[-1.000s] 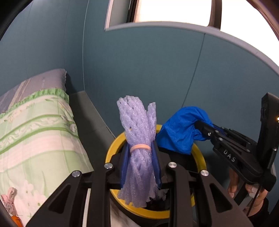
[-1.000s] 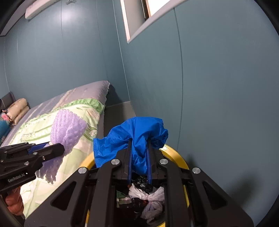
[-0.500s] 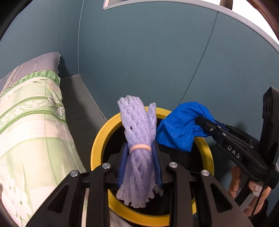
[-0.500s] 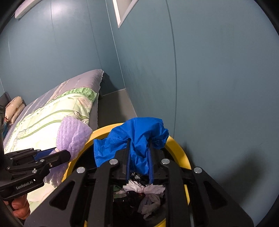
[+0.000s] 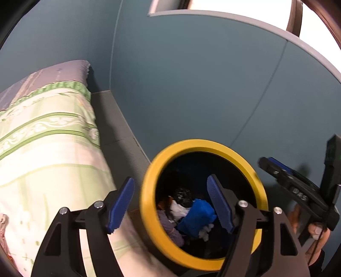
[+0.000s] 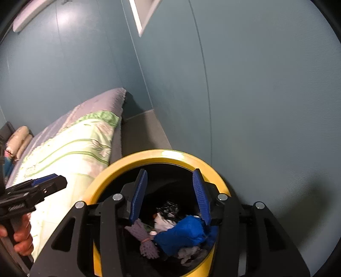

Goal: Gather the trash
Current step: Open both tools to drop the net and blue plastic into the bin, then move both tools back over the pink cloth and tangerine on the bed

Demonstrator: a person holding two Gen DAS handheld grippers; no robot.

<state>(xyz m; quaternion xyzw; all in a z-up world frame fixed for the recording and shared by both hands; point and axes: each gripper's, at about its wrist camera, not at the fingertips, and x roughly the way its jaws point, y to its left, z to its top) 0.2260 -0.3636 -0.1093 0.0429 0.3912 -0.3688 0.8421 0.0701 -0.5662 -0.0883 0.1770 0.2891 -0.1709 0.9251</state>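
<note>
Bin [image 6: 127, 164] beside bed [image 5: 49, 149] | your left gripper [image 5: 170, 202] opening, jaws empty | your right gripper [image 6: 170, 196] opening, jaws empty | blue bag [image 6: 181, 234], purple net [image 6: 142, 234] lie inside bin

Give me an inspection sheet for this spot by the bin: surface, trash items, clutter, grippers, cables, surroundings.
Surface: grey floor between bed and wall.
Job's things: yellow-rimmed bin; inside lie a blue bag, purple foam net, white wad and black scrap.
Clutter: nothing seen outside the bin.
Grippers: left gripper and right gripper both above the bin, jaws opening, nothing between them.
Cables: thin wire by the right handle.
Surroundings: bed with green quilt, teal wall, window edge.
</note>
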